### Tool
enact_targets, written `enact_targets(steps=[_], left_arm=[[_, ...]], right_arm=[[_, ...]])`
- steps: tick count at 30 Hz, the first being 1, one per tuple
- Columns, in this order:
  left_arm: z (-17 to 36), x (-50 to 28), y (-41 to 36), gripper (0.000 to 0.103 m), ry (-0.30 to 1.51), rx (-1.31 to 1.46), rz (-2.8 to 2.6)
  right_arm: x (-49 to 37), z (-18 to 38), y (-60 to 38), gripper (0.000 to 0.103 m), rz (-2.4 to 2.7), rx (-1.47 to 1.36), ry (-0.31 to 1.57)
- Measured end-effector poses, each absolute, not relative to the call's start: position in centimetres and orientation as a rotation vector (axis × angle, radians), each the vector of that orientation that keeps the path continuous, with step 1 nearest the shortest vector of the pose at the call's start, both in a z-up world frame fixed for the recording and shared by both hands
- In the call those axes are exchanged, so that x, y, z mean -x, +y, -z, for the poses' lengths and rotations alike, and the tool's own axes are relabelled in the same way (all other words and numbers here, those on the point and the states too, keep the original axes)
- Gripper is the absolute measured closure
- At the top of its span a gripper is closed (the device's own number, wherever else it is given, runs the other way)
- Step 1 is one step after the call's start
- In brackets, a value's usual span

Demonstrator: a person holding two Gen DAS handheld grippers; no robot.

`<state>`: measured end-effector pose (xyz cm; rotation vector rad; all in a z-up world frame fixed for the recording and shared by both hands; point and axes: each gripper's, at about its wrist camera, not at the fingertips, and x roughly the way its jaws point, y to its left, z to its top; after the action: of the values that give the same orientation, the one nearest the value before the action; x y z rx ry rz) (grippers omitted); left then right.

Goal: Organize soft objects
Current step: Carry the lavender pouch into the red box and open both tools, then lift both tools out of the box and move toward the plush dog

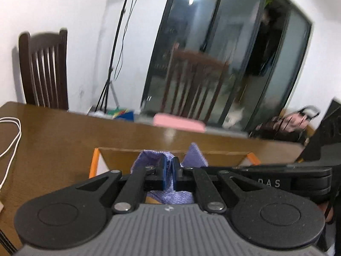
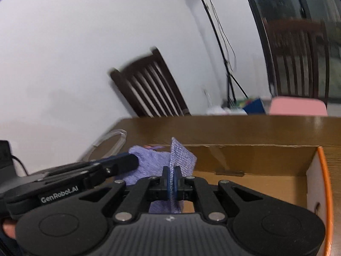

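Observation:
A purple cloth (image 1: 195,154) is held by both grippers above an open cardboard box (image 1: 213,156) with an orange rim. My left gripper (image 1: 169,171) is shut on one part of the cloth. My right gripper (image 2: 172,180) is shut on another corner of the cloth (image 2: 181,155), which sticks up past its fingers. In the right wrist view the left gripper (image 2: 130,161) comes in from the left, pinching the cloth's bunched end. The box (image 2: 255,160) lies below and to the right. A folded pink cloth (image 1: 179,122) lies at the table's far edge.
The brown wooden table (image 1: 53,138) carries a white cable (image 1: 10,136) at the left. Dark wooden chairs (image 1: 45,68) stand behind the table against a white wall. A tripod (image 1: 110,81) and glass sliding doors (image 1: 223,53) are beyond. Dark gear (image 1: 326,132) sits at the right.

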<state>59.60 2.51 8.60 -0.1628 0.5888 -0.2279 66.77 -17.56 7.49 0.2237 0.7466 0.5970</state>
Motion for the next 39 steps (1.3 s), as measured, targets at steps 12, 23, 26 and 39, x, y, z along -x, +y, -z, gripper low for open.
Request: enact_targets(steps=[12,23,26,39], left_arm=[[-5.2,-63.5,2.8,0.055,0.716,0.048,0.019],[-11.3,-58.6,4.4,0.022,0.62,0.017,0.0],[-14.7,-54.7,5.0,0.002,0.529,-0.007,-0.018],[-20.2,-38.3,6.1,0.0,0.32,-0.027,-0.053]], right_arm=[[-70.5,-1.3,-18.6,0.047,-0.457,-0.33,0.799],[-65.6,-9.1,-19.5,0.043,-0.421,-0.242,0.697],[-62.1,-13.1,-20.7,0.025,-0.409,-0.19,0.628],[-45.3,-20.1,-26.4,0.0,-0.338,-0.072,0.367]])
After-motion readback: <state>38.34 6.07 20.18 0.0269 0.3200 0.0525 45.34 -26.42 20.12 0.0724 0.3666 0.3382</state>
